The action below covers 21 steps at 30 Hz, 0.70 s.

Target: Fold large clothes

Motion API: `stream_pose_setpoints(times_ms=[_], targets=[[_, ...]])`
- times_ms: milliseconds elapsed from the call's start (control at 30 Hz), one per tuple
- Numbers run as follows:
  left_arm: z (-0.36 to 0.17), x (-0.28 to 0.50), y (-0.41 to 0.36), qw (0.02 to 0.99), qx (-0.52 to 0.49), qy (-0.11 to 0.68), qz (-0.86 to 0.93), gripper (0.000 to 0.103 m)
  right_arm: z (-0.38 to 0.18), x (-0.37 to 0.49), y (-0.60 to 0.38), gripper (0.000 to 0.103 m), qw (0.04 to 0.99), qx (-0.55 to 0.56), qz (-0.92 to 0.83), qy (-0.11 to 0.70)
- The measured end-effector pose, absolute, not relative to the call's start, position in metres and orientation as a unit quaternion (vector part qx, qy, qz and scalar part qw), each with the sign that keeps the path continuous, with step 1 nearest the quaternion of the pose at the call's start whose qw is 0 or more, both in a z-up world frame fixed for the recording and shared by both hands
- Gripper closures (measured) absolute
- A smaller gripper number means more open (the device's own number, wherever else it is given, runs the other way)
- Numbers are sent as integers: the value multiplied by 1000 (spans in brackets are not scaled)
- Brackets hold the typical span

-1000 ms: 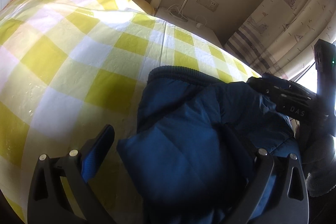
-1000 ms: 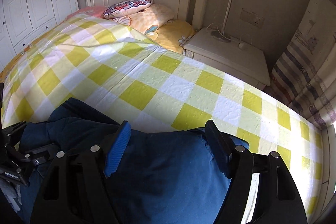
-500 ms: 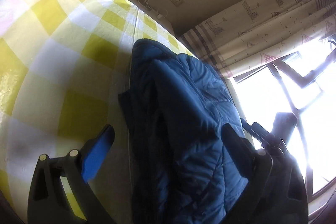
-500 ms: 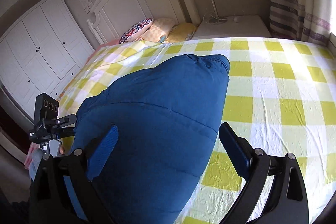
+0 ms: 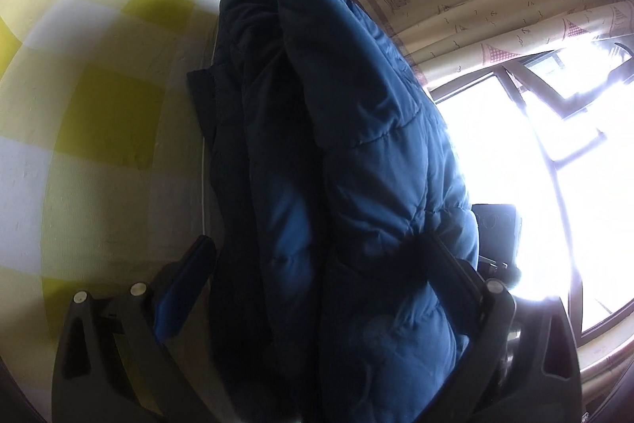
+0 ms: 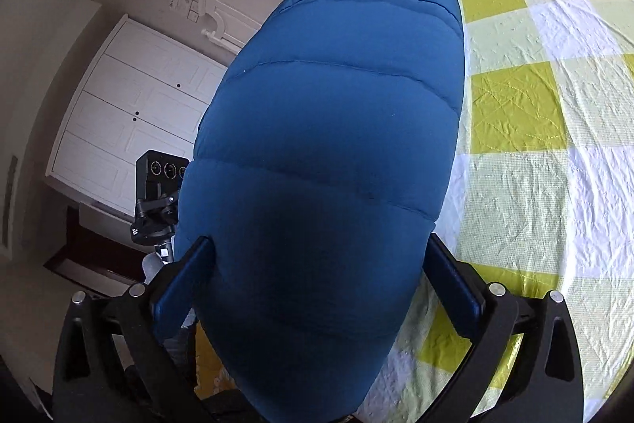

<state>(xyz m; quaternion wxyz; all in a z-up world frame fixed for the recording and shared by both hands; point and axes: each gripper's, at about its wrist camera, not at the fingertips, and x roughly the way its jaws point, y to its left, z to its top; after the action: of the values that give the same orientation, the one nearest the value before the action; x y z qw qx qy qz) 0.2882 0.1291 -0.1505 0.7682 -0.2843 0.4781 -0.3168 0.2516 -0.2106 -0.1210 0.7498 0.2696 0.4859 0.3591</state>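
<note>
Both claws, left claw (image 5: 321, 264) and right claw (image 6: 317, 264), grip the blue puffer jacket (image 6: 337, 145); lower it evenly onto the bed (image 6: 554, 106), edges aligned.

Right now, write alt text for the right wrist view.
A puffy blue quilted jacket fills the frame, bulging between the right gripper's blue-padded fingers. A yellow-and-white checked bedspread lies to the right; white wardrobe doors and the other gripper's camera show left.

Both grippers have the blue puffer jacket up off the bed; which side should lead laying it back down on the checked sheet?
Probably the right. The right gripper holds the blue puffer jacket with open checked sheet beside it. The left gripper grips bunched layers with the window behind.
</note>
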Motion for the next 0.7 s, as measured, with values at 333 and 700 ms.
stream_pose_setpoints(times_ms=[333, 700], targets=[[-135, 280, 106, 805, -307, 371, -347, 49, -27, 220, -194, 30, 892, 118, 306, 312], [-110, 441, 23, 824, -278, 366, -332, 50, -44, 335, -289, 31, 895, 187, 226, 338]])
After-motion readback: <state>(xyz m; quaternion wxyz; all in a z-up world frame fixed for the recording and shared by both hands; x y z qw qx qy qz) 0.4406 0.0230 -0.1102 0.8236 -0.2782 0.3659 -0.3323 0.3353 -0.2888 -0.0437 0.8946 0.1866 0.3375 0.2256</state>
